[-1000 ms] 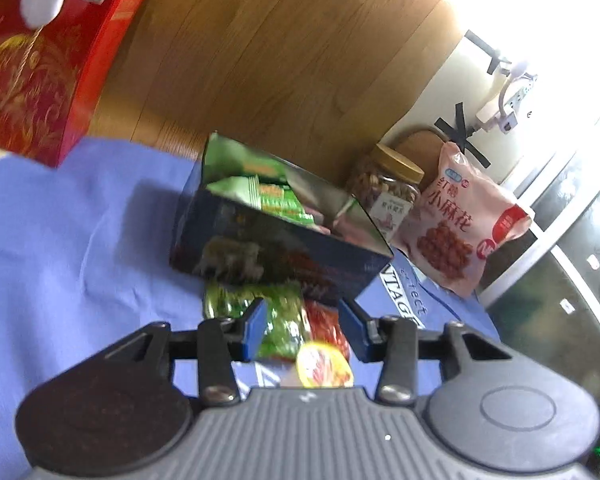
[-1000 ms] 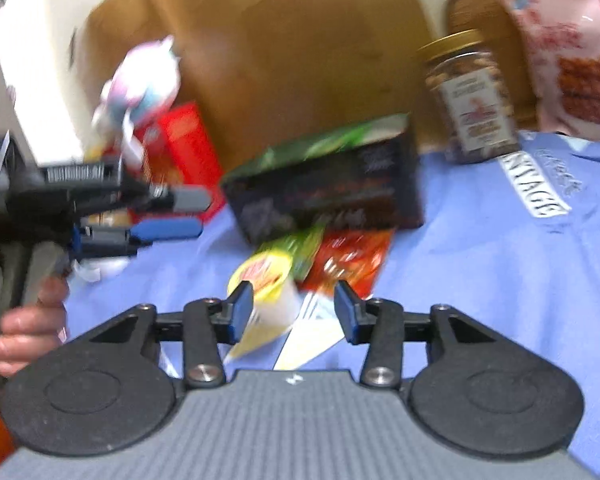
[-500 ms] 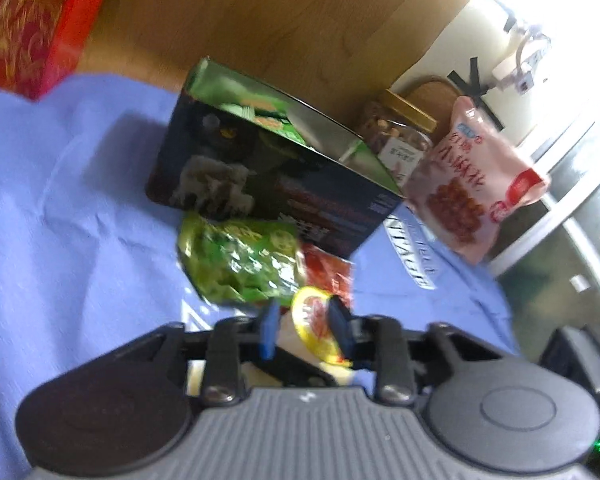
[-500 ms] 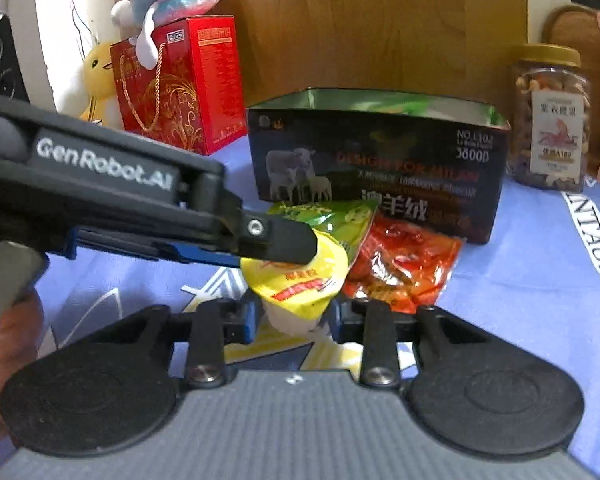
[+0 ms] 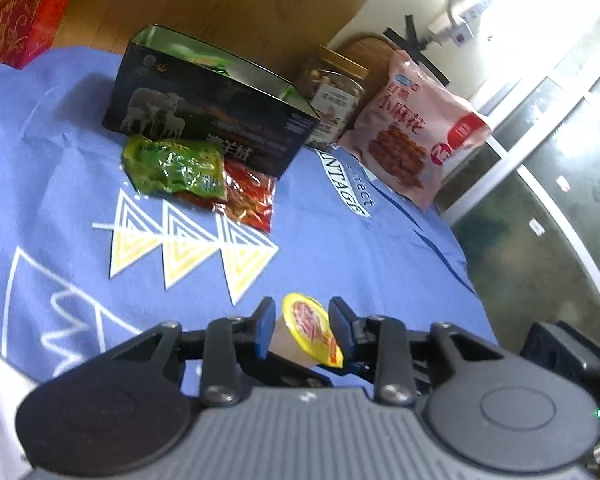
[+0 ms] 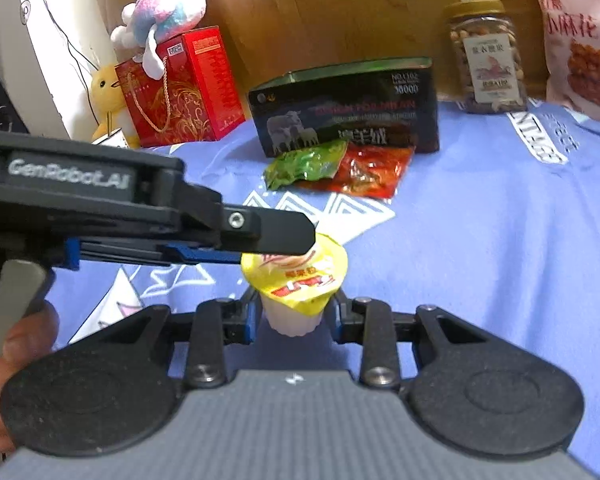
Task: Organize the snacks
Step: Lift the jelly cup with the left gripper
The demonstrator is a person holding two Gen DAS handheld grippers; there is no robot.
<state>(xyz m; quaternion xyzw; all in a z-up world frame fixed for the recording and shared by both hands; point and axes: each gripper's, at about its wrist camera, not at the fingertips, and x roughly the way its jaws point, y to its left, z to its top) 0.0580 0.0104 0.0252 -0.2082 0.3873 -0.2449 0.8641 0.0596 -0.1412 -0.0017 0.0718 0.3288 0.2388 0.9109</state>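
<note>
Here, jelly cup (image 6: pixel 295 280) between both tongs

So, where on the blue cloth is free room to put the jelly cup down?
Bare blue cloth lies right of the red packet, below the nut jar. Crowded: the green packet and red packet lie against the dark box.

Red gift box (image 5: pixel 16 8) cut off at top-left edge. Dark box (image 5: pixel 204 120) contents mostly hidden by its wall. Pink bag (image 6: pixel 580 36) cropped at right edge; jar (image 5: pixel 332 96) label too blurry to read.
</note>
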